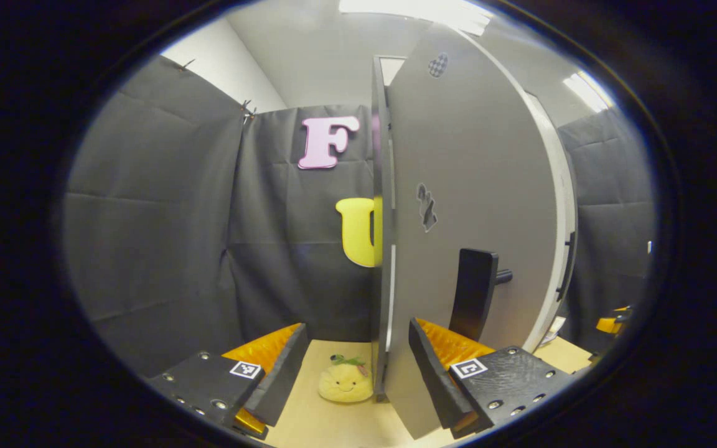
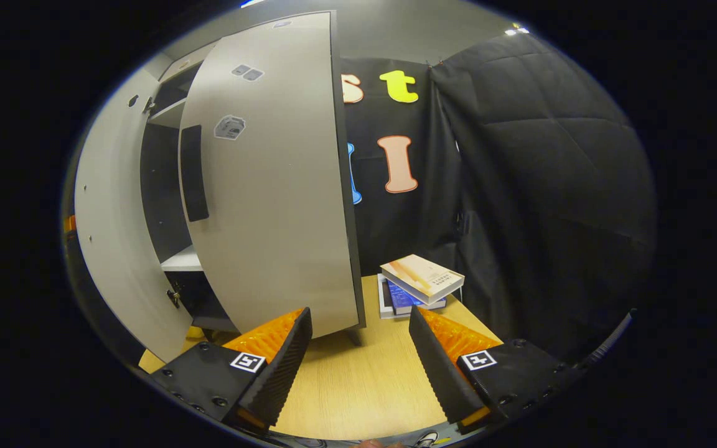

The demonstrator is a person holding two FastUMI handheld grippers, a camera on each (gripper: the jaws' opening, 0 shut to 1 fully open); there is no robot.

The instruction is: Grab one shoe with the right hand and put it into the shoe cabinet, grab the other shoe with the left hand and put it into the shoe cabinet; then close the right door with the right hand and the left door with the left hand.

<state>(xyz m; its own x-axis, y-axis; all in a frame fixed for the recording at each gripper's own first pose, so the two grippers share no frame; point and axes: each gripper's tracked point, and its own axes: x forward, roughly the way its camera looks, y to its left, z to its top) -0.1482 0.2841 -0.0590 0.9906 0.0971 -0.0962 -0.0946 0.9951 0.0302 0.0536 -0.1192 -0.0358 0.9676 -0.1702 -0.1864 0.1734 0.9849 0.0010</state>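
In the left gripper view my left gripper (image 1: 358,368) is open at the grey left door (image 1: 470,174) of the shoe cabinet. The door's thin free edge (image 1: 382,249) stands between the fingers, and its black handle (image 1: 474,292) rises just behind the right finger (image 1: 436,373). In the right gripper view my right gripper (image 2: 358,362) is open and holds nothing, low over the wooden table (image 2: 358,379) in front of the grey right door (image 2: 271,186). That door carries a black handle (image 2: 192,165). To its left a gap shows the dark cabinet interior (image 2: 162,186) and a white shelf (image 2: 181,260).
A yellow plush toy (image 1: 346,381) lies on the table just left of the door's foot. A stack of books (image 2: 421,283) sits on the table right of the cabinet. A wide grey panel (image 2: 106,218) with hinges stands left of the interior gap.
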